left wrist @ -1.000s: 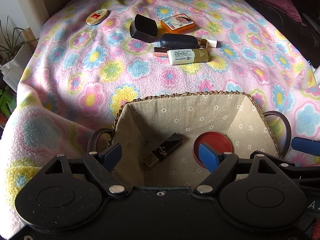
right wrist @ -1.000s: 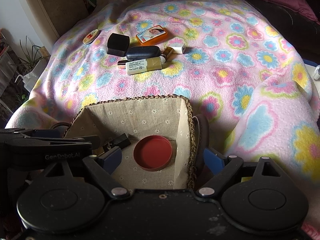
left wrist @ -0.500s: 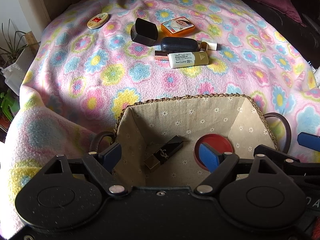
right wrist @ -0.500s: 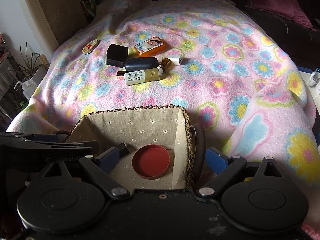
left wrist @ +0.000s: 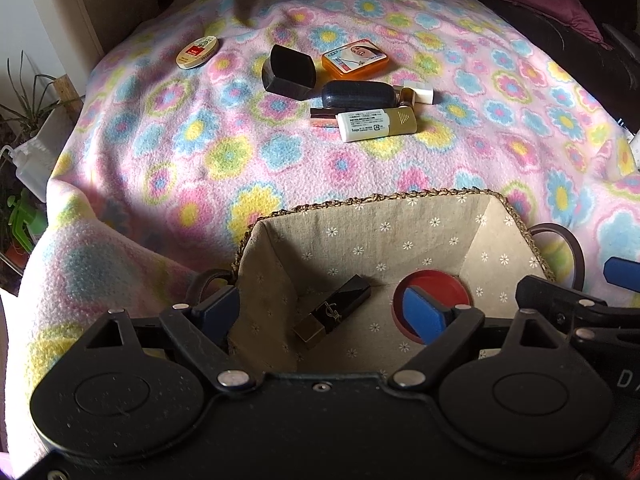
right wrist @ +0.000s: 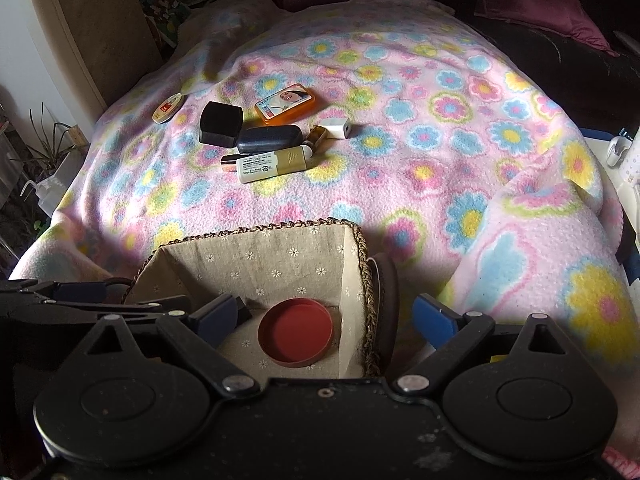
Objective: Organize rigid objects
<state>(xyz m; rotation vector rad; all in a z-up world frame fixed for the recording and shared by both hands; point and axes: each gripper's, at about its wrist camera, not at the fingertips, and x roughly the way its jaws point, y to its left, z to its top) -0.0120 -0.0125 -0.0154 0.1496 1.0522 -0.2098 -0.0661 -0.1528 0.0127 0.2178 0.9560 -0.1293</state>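
While the left gripper [left wrist: 326, 310] hangs over the woven basket with flower-print cloth lining [left wrist: 372, 202], its jaws are opening and nothing is between them. One blue pad [left wrist: 424, 314] stands above the round red lid [left wrist: 434, 282] on the basket floor; a black-and-gold lipstick tube [left wrist: 334, 312] lies beside that lid. Farther away on the pink fleece blanket with coloured flowers [left wrist: 160, 152], a group lies close together – a black box [left wrist: 288, 72], an orange tin [left wrist: 355, 59], a dark oval case [left wrist: 358, 94], a white-and-gold tube [left wrist: 376, 123] and a small white block [left wrist: 420, 94]. An oval cream tin [left wrist: 198, 52] lies apart, to the left.

From the right wrist view, the right gripper [right wrist: 326, 318] is also opening and empty – one finger [right wrist: 216, 318] is inside the basket [right wrist: 280, 228], the other outside its right wall, near the dark handle [right wrist: 390, 300]. The red lid [right wrist: 296, 332] lies flat below them. The lipstick is almost hidden behind the left finger.
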